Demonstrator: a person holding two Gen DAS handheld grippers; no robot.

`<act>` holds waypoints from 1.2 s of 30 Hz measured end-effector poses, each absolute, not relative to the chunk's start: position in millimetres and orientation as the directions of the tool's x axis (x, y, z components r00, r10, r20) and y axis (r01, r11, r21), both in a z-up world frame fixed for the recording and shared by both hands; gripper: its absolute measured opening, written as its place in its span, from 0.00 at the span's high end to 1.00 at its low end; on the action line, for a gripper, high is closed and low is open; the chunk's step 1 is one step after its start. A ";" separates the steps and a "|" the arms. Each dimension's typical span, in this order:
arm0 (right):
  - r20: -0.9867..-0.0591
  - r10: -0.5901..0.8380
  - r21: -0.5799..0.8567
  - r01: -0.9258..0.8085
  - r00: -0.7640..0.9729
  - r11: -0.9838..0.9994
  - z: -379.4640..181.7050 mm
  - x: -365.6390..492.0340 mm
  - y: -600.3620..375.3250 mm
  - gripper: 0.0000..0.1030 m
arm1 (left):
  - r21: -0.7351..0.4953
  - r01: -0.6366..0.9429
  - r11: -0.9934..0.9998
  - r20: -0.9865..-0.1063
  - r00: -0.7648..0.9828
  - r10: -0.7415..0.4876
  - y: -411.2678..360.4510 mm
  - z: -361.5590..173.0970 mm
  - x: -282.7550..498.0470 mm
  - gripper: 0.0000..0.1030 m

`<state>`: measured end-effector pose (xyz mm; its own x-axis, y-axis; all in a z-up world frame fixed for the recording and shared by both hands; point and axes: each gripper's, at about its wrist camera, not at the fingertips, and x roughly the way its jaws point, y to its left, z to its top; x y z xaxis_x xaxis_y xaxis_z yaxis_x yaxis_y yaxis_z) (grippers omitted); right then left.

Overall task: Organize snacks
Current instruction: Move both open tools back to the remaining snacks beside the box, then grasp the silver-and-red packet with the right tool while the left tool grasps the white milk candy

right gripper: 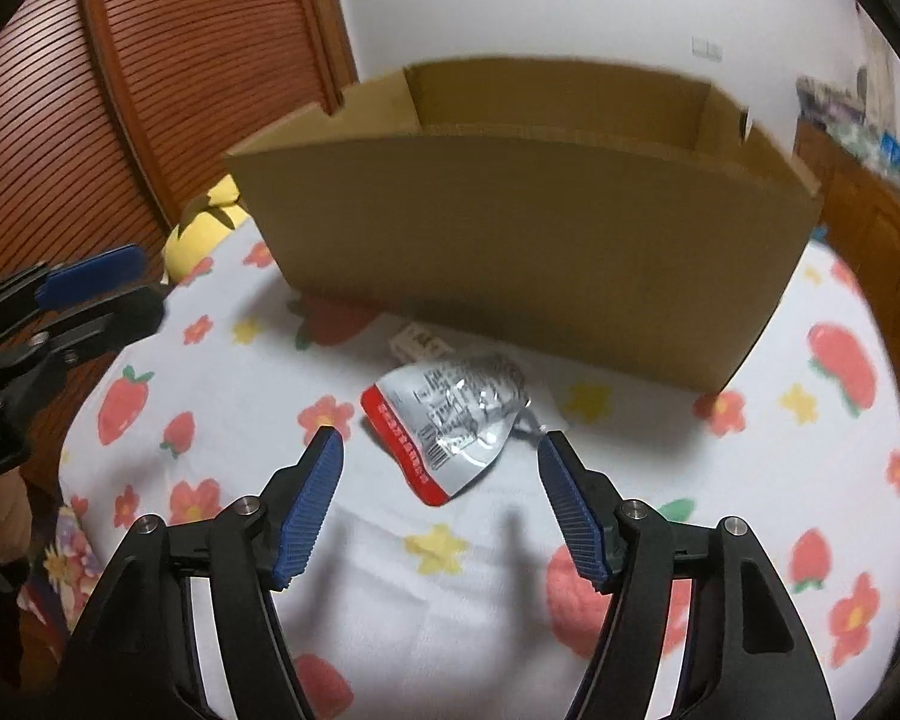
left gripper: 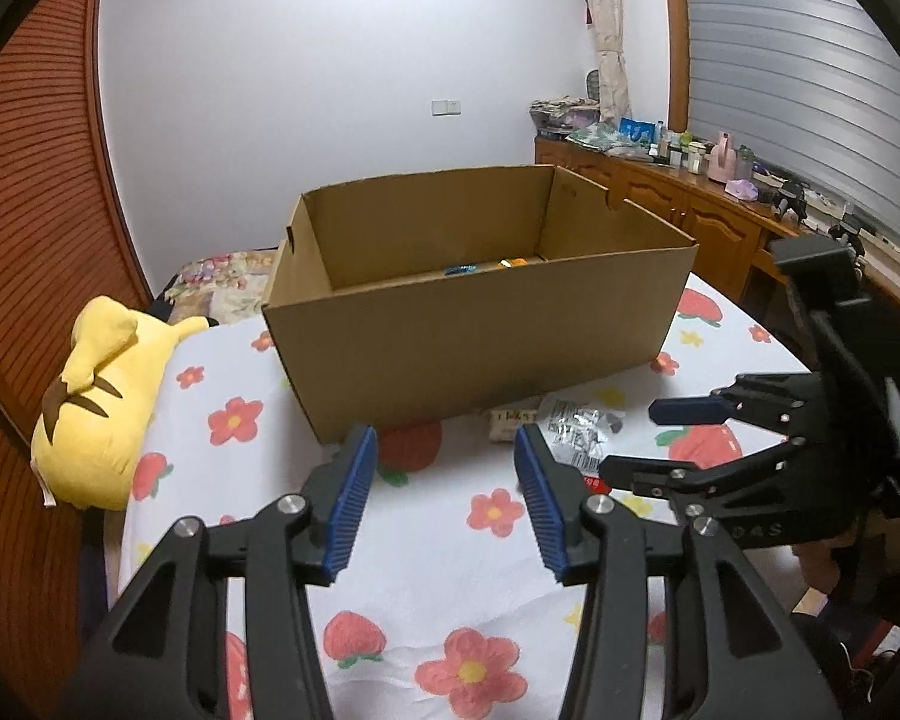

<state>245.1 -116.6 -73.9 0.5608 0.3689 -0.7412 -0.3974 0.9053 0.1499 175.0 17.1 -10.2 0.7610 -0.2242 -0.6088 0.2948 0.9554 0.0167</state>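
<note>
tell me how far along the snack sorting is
Partly done: the cardboard box already holds a few colourful items at the back. Nothing is in hand; the left gripper and right gripper are both open. A silver snack packet and a small wrapped snack remain on the sheet.
</note>
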 end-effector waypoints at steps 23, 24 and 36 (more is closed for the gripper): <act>-0.769 0.347 0.227 -0.278 0.537 0.933 -88.6 293.2 -117.1 0.25 | -0.019 0.266 0.964 -0.626 0.749 -0.219 35.4 -24.2 175.0 0.54; -0.772 0.332 0.208 -0.278 0.542 0.938 -89.9 292.9 -114.1 0.24 | -0.021 0.266 0.964 -0.627 0.747 -0.220 35.3 -24.8 175.5 0.54; -0.807 0.247 0.083 -0.311 0.537 0.947 -100.9 286.7 -94.3 0.16 | -0.023 0.278 0.960 -0.640 0.734 -0.228 29.2 -31.3 178.5 0.54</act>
